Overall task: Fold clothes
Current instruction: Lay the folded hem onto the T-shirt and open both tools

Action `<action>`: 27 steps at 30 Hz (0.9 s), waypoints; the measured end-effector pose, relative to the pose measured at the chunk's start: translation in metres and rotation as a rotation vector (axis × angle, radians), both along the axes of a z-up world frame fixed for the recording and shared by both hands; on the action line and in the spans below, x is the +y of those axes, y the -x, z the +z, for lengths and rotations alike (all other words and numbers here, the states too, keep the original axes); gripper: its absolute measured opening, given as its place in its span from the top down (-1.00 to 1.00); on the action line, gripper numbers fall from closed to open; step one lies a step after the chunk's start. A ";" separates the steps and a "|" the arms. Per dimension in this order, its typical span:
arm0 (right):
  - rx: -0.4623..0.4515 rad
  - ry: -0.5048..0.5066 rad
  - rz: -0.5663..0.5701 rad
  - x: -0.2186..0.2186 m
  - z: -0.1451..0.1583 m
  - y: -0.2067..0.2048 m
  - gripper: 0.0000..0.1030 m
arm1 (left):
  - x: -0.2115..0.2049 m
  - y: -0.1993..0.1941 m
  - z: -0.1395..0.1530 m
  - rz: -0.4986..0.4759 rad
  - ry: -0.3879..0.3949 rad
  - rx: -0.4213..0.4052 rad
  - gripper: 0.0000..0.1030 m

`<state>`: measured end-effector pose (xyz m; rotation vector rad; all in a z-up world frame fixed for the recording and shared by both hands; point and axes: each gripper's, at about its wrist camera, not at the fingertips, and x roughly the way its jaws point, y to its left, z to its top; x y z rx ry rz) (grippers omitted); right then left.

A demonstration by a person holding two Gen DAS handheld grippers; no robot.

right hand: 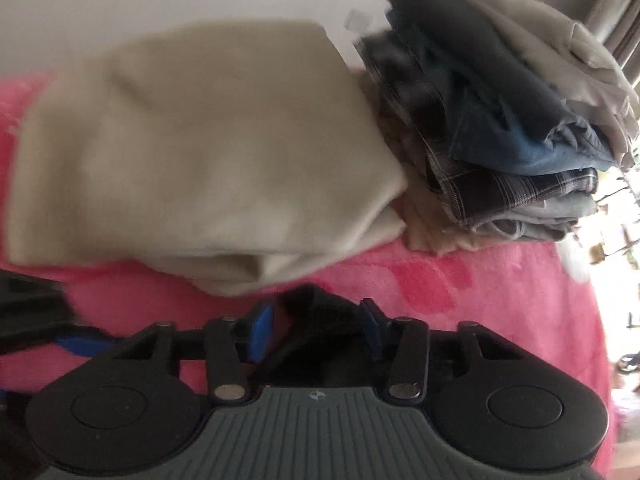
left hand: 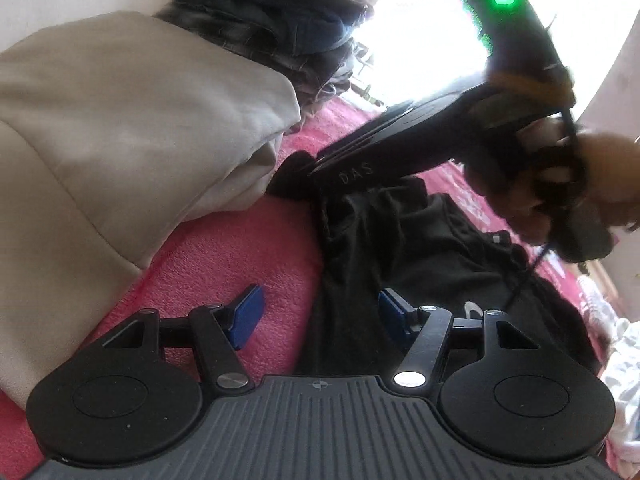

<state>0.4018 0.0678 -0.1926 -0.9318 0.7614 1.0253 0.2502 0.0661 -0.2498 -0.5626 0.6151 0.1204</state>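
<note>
A black garment (left hand: pixel 404 248) lies crumpled on the pink blanket (left hand: pixel 224 256). My left gripper (left hand: pixel 320 316) is open, its blue pads (left hand: pixel 248 316) low over the garment's left edge. My right gripper (left hand: pixel 296 176), held in a hand, reaches in from the right in the left wrist view, its tip at the garment's far edge. In the right wrist view my right gripper (right hand: pixel 316 328) has its jaws apart with a bunch of the black garment (right hand: pixel 316 316) between the pads. A folded beige garment (right hand: pixel 208 160) lies just beyond it.
A stack of folded clothes (right hand: pixel 512 120), with jeans and plaid, stands behind the beige garment on the pink blanket (right hand: pixel 480 288). White cloth (left hand: pixel 624 368) lies at the right edge. A bright window (left hand: pixel 424 40) is behind.
</note>
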 end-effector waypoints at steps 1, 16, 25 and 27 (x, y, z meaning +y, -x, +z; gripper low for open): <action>0.016 -0.016 -0.042 -0.001 0.001 -0.006 0.95 | 0.001 0.000 0.000 -0.003 0.008 -0.005 -0.24; 0.446 -0.783 -1.197 -0.274 -0.012 0.056 0.84 | 0.009 0.005 -0.002 -0.155 0.133 -0.123 -0.24; 0.000 -0.508 -0.873 -0.226 0.043 0.085 0.46 | -0.016 -0.003 -0.007 -0.177 -0.052 -0.072 -0.24; -0.042 -0.466 -0.762 -0.207 0.045 0.086 0.44 | -0.019 0.000 -0.007 -0.186 -0.095 -0.073 -0.24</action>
